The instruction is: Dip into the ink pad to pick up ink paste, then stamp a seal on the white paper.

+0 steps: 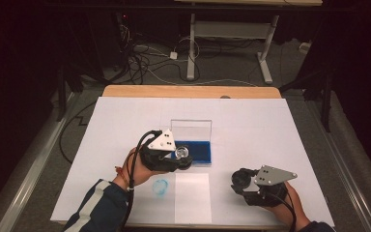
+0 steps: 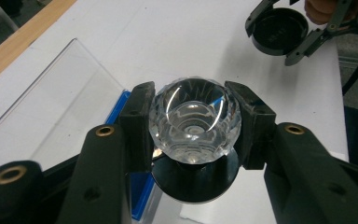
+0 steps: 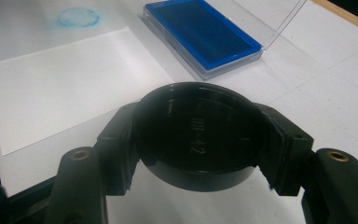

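Note:
A clear faceted stamp knob point(image 2: 194, 120) on a round black base point(image 2: 195, 183) sits between the jaws of my left gripper point(image 2: 194, 128), which is shut on it. In the high view the left gripper point(image 1: 182, 155) holds the stamp point(image 1: 183, 152) at the left edge of the blue ink pad point(image 1: 197, 151). My right gripper point(image 3: 200, 140) is shut on a round black cap point(image 3: 200, 133). In the high view the right gripper point(image 1: 239, 181) hovers at the front right with the cap point(image 1: 242, 179). The cap point(image 2: 278, 31) also appears far off in the left gripper view.
The ink pad point(image 3: 203, 32) lies in a clear case with its lid point(image 1: 191, 127) standing open at the back. A round blue stamp print point(image 1: 160, 187) marks the table cover, left of a white sheet point(image 1: 192, 195). A wooden table edge point(image 1: 188, 91) runs along the far side.

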Motion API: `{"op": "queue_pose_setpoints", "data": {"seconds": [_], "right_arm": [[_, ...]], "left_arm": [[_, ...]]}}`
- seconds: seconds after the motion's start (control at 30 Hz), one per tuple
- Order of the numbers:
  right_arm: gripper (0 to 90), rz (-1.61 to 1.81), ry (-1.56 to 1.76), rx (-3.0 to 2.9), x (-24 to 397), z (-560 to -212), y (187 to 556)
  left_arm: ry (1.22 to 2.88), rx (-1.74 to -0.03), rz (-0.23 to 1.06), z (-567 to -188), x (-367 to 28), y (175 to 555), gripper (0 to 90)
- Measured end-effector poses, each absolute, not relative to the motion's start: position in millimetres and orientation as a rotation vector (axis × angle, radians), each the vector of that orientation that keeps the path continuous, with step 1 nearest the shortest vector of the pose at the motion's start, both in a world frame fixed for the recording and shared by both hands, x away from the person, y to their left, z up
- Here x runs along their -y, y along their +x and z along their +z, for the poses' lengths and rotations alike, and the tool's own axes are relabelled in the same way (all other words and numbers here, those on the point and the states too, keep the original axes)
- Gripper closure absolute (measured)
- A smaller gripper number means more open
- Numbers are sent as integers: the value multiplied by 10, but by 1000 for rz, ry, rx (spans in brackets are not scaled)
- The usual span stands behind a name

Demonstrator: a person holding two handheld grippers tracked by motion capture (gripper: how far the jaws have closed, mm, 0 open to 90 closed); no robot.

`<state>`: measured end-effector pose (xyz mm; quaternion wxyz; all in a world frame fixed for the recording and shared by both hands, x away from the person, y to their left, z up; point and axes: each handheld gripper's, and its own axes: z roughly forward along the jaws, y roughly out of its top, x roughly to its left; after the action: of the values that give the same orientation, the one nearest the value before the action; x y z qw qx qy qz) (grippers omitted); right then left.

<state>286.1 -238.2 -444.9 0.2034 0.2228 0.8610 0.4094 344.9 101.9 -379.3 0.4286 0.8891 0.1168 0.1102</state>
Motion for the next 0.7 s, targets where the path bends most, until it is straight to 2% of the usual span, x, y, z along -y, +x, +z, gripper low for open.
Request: {"op": "queue_pose_setpoints", "data": {"seconds": [0.7], "right_arm": [[380, 1137, 607, -2414, 2369, -4452, 2840]], "left_arm": [[2227, -205, 246, -3826, -941, 3250, 538]]}}
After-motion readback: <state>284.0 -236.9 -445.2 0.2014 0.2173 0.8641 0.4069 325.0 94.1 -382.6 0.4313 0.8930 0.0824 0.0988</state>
